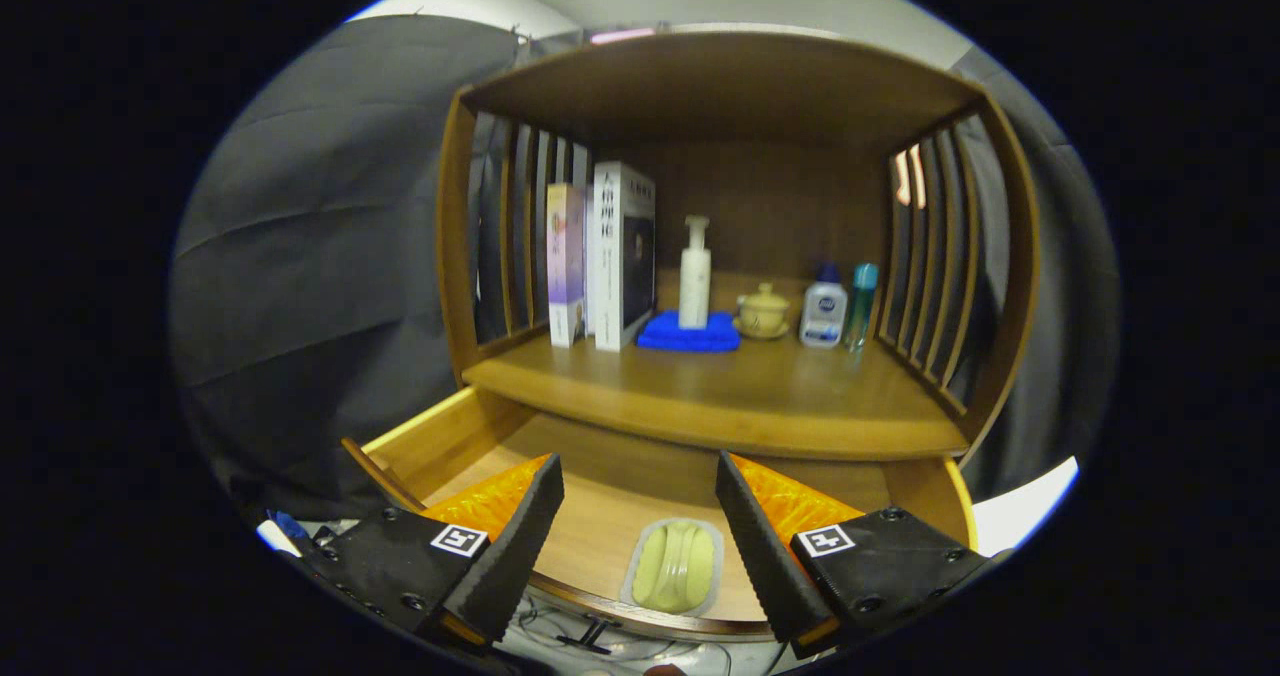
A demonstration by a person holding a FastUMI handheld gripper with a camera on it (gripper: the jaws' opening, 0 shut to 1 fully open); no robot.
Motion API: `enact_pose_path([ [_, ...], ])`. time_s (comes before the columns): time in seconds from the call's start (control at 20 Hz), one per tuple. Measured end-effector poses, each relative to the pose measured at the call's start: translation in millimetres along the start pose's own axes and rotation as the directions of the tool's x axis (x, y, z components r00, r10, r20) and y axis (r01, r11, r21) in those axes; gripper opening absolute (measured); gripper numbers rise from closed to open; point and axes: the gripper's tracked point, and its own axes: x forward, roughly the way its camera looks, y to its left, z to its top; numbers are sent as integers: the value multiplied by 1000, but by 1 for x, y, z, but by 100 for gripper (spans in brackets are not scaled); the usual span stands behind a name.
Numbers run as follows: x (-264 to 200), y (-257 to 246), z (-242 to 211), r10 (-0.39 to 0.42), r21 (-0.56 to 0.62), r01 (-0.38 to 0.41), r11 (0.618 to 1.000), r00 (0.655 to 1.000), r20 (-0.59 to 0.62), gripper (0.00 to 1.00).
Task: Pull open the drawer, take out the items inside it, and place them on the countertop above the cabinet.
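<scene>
Wood drawer (pixel 560 476) was already pulled out below the countertop (pixel 720 396). One item lay inside: a pale green, ridged object in a clear tray (pixel 676 565), near the drawer's front edge, between the two fingers and a little below their tips. Gripper (pixel 640 486) was wide open, jaws holding nothing, hovering over the drawer and pointing toward the cabinet's back.

Step in hand, as judged: grab the tray. To do it well, the tool needed to tip down and drop so the fingers straddled the tray's sides, then close on the rim without crushing the thin plastic; lift straight up to clear the drawer front.

Countertop already carried books (pixel 600 256), a pump bottle (pixel 695 274) on a blue cloth (pixel 690 336), a lidded cup (pixel 763 311) and two small bottles (pixel 840 308). Bare wood in front looked the safest drop spot.

Pose: roughly level, centred on the drawer.
</scene>
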Motion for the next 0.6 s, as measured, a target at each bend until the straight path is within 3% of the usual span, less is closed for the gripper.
enact_pose_path([
  [0.2,27,-12,-24,11,17,-8,1000,985,-171,97],
  [0.6,51,-27,-72,65,120,-14,993,901,-428,95],
])
